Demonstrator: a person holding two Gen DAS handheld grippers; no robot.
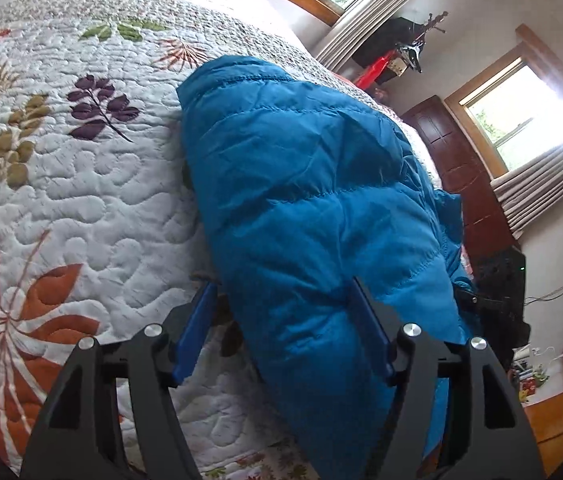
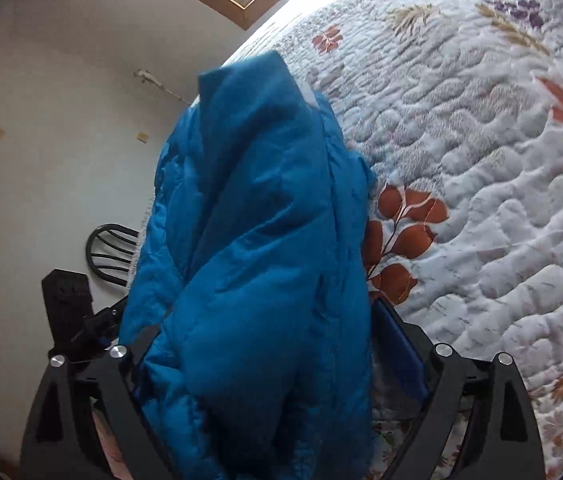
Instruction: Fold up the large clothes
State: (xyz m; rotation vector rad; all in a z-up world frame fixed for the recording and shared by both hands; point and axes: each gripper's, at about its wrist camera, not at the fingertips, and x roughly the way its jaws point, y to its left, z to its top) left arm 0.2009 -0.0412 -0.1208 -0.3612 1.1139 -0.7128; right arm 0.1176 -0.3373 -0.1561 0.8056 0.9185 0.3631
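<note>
Both wrist views look closely along, seemingly sharing, the blue jacket (image 1: 321, 200).
</note>
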